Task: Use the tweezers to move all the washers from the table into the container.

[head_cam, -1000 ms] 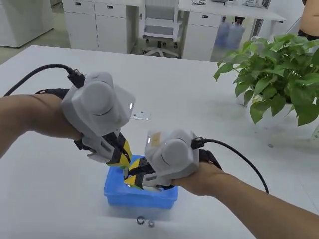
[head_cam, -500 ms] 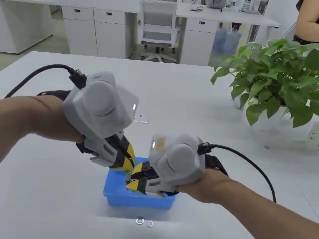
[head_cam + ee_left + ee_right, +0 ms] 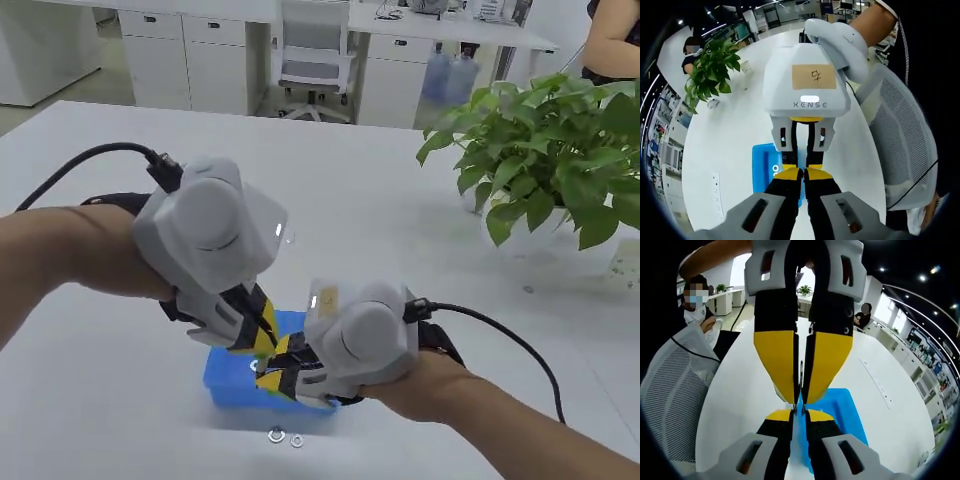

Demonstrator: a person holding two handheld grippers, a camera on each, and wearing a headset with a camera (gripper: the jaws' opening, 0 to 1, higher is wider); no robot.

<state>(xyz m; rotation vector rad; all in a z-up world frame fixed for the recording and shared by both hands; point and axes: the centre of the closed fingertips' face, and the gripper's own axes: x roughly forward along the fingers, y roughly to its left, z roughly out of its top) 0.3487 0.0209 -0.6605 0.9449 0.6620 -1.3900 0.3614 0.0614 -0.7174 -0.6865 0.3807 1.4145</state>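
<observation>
Over the blue container (image 3: 225, 385), toward the near edge of the desk (image 3: 400, 230), my two grippers meet tip to tip. Across the last second they have stayed locked in that pose. The view from my headset has drifted, but the tools have not left the container.

My left gripper (image 3: 803, 174) is clenched. Seen from the right gripper view, a thin metal sliver that I take for the tweezers (image 3: 801, 371) stands pinched between its yellow pads and points down toward the container. My right gripper (image 3: 799, 414) has its jaws drawn together as well, right at the lower end of that sliver. I cannot tell whether they actually nip it or merely touch it.

Two washers (image 3: 276, 435) lie side by side on the desk, just beyond the container's near wall, between it and the desk's near edge. They lay the same way a second ago, so that second moved nothing into the container. In my judgement I am sorting out my grip on the tweezers, not picking anything up. At least these two washers are left to move, and the tweezers' tips must swing clear of the container's wall and down to the desk to reach them. A potted plant (image 3: 555, 150) stands well apart, toward the desk's right edge.
</observation>
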